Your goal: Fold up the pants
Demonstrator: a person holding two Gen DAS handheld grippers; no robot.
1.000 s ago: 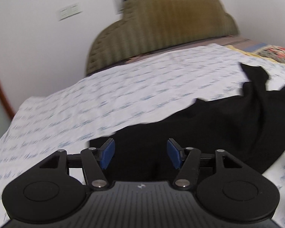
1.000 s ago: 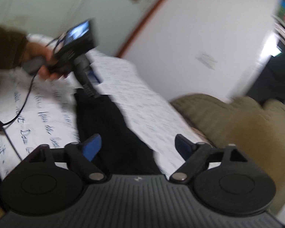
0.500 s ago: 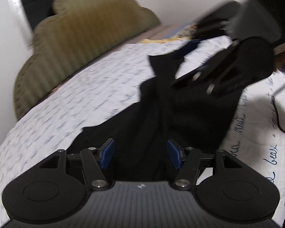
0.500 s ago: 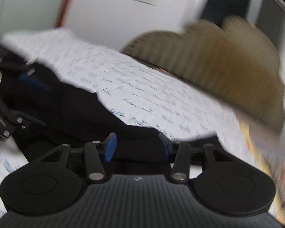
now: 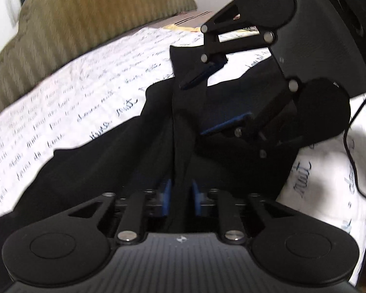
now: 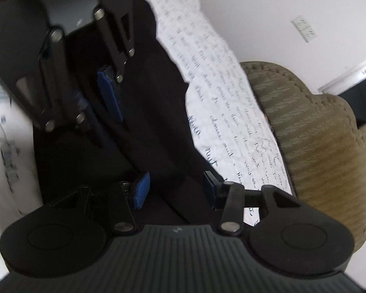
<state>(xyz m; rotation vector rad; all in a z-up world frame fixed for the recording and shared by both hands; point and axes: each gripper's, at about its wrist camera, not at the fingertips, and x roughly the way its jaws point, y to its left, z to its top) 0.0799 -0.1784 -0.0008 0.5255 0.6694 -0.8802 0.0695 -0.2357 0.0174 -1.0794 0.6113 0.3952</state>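
I am looking over a bed covered by a white sheet printed with lines of blue handwriting [image 5: 90, 90]. At its far end stands an olive-green ribbed upholstered headboard with a scalloped top [image 5: 68, 22]. Behind it is a plain white wall [image 6: 256, 14] carrying a pair of white switch plates [image 6: 305, 30]; a dark doorway shows at the right edge of the right wrist view. A thin black cable [image 5: 353, 151] trails across the sheet on the right of the left wrist view.

The black fabric pants [image 5: 124, 156] lie rumpled on the sheet. In the left wrist view the dark cloth spreads wide near my left tool [image 5: 180, 199], and a narrower strip runs away from it toward the headboard, ending in a raised corner; that line seems to be the long axis, though the folds make it hard to be sure.

My left tool is closing, its blue pads pinching an upright ridge of the pants between them. My right tool [image 6: 177, 190] stands half spread with black cloth between its blue pads, and I cannot tell whether they press on it. Each tool appears in the other's camera, close together over the garment.
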